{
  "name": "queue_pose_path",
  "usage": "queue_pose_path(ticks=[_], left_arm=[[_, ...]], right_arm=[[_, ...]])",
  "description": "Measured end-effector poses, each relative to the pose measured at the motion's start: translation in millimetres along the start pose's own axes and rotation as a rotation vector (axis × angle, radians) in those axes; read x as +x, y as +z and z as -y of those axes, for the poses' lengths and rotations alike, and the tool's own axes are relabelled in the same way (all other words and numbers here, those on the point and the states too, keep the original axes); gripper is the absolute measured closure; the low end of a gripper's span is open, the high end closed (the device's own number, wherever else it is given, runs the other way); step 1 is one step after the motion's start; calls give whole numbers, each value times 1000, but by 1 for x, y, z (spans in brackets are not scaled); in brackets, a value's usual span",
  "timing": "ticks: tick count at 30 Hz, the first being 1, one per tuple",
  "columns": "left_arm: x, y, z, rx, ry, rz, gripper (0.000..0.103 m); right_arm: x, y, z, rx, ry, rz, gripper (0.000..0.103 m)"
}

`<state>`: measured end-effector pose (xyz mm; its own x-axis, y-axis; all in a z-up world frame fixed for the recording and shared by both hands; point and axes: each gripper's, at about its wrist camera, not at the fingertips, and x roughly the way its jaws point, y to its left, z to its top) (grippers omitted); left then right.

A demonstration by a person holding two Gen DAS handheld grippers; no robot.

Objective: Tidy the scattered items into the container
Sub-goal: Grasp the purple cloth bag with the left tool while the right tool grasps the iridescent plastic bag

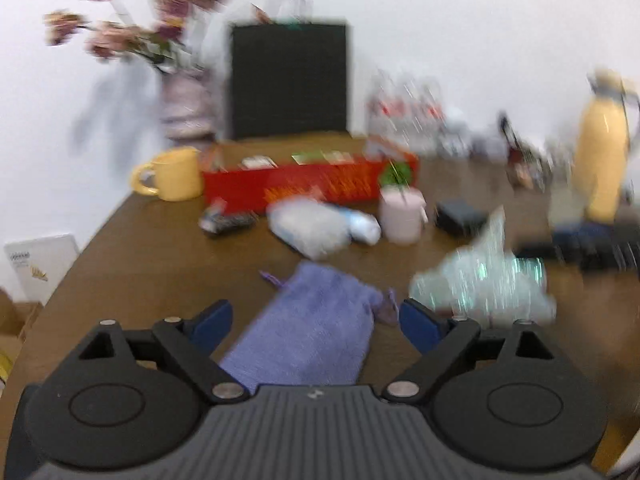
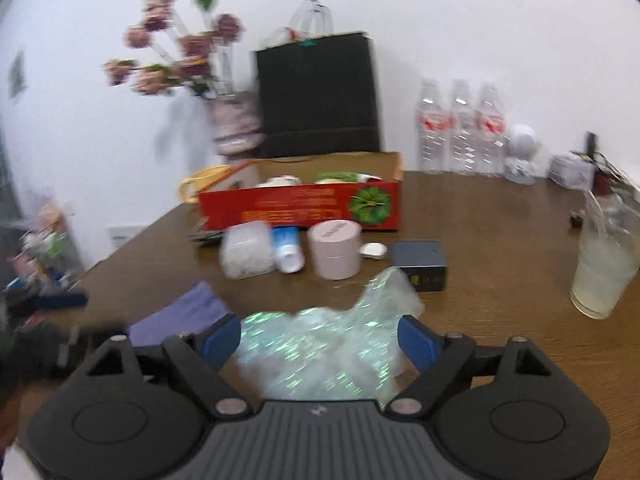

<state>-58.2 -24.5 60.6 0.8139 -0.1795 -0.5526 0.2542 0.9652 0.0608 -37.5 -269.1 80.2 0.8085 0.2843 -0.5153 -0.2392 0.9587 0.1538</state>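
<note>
A red open box (image 1: 296, 186) (image 2: 300, 206) stands at the back of the brown table with some items inside. My left gripper (image 1: 316, 322) is open, its jaws on either side of a purple drawstring pouch (image 1: 316, 336) (image 2: 180, 312) lying on the table. My right gripper (image 2: 320, 340) is open, its jaws on either side of a shiny crinkled plastic bag (image 2: 324, 344) (image 1: 484, 280). Scattered before the box lie a clear packet (image 2: 246, 254), a white-blue tube (image 2: 288, 250), a pink round tub (image 2: 336, 250), a dark small box (image 2: 420, 264) and a white earbud case (image 2: 374, 250).
Behind the box stand a black gift bag (image 2: 318, 96), a flower vase (image 2: 236, 124), a yellow mug (image 1: 172, 176) and water bottles (image 2: 462, 128). A drink cup (image 2: 604, 268) stands at the right. A yellow flask (image 1: 604, 148) stands far right in the left wrist view.
</note>
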Motion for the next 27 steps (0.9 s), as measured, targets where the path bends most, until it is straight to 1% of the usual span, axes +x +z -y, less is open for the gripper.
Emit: queue_pose_path(ticks=[1, 2, 5, 6, 7, 8, 9, 10, 11, 12, 13, 14, 15, 18, 21, 24, 26, 27], left_arm=[[8, -2, 2, 23, -6, -22, 10], [14, -4, 3, 36, 4, -34, 10], [33, -11, -2, 35, 73, -87, 12], [39, -12, -4, 29, 84, -109, 19], [42, -14, -7, 21, 74, -135, 27], [43, -17, -11, 7, 51, -151, 43], [43, -19, -15, -10, 25, -154, 52], [41, -21, -18, -25, 5, -155, 54], [41, -21, -20, -33, -10, -155, 57], [42, -22, -21, -34, -18, -152, 66], [42, -22, -22, -35, -22, -149, 73], [42, -21, -22, -36, -20, -148, 88], [43, -20, -21, -38, -21, -152, 102], [41, -14, -20, -57, -37, -156, 102], [32, 2, -22, -75, -104, -97, 102], [21, 26, -33, -93, -121, -25, 102], [15, 38, -39, -70, -112, -4, 102], [15, 38, -40, -32, -114, -16, 100]], right_arm=[[9, 1, 3, 4, -14, -10, 18], [19, 0, 5, 3, -12, -31, 18], [44, -7, 8, 16, 12, -112, 20], [50, -12, 6, 15, 16, -132, 22], [55, -15, 3, 6, 18, -147, 29], [58, -18, 0, -11, 22, -165, 36], [60, -22, -4, -28, 27, -182, 39], [60, -25, -9, -48, 28, -182, 45], [60, -28, -13, -67, 28, -181, 55], [59, -29, -15, -76, 30, -182, 62], [57, -30, -17, -85, 33, -182, 74], [57, -29, -19, -78, 38, -186, 78], [55, -29, -20, -75, 34, -184, 80], [45, -25, -27, -95, 20, -164, 84], [32, -11, -31, -91, 42, -121, 84], [19, 10, -30, -78, 50, -61, 84], [16, 23, -30, -82, 49, -30, 84], [15, 26, -29, -91, 35, -18, 84]])
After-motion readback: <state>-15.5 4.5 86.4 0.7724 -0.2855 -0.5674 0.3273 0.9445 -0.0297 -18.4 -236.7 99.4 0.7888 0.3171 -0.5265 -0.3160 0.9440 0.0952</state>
